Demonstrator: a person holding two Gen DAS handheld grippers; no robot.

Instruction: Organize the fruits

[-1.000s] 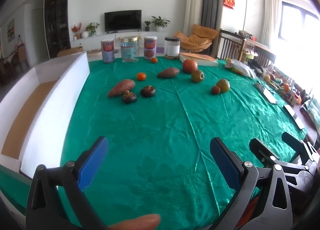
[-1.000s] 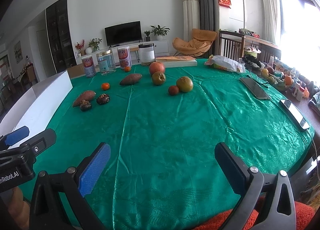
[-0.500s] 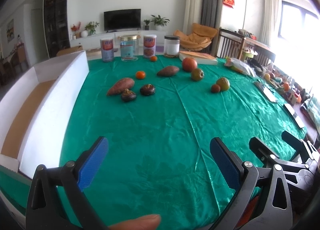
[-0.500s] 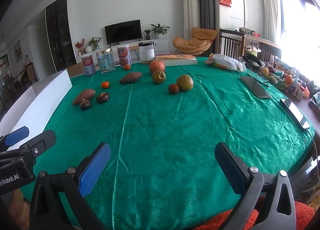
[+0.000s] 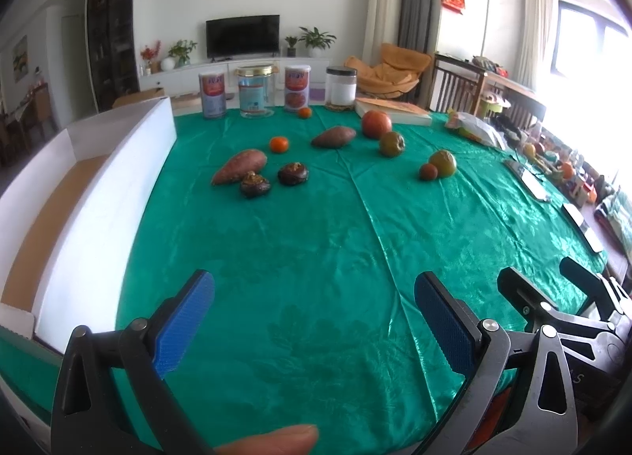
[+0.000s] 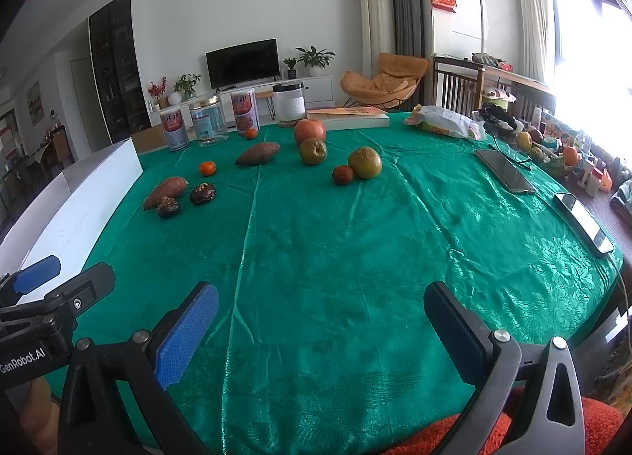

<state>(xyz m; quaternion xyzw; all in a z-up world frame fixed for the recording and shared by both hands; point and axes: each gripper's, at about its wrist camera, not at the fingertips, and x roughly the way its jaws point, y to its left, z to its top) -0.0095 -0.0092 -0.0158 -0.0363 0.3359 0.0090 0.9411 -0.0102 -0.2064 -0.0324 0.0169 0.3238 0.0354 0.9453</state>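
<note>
Fruits (image 5: pixel 374 124) lie scattered across the far half of the green table (image 5: pixel 316 257), so we hold both grippers, left (image 5: pixel 314 318) and right (image 6: pixel 322 330), at the near edge, fingers apart and empty, ready to reach.

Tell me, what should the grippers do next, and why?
Probably reach the left hand-held gripper forward toward the near sweet potato. Both it and the right hand-held gripper are open, holding nothing, and hover over bare green tablecloth; the white box stands on that side.
</note>
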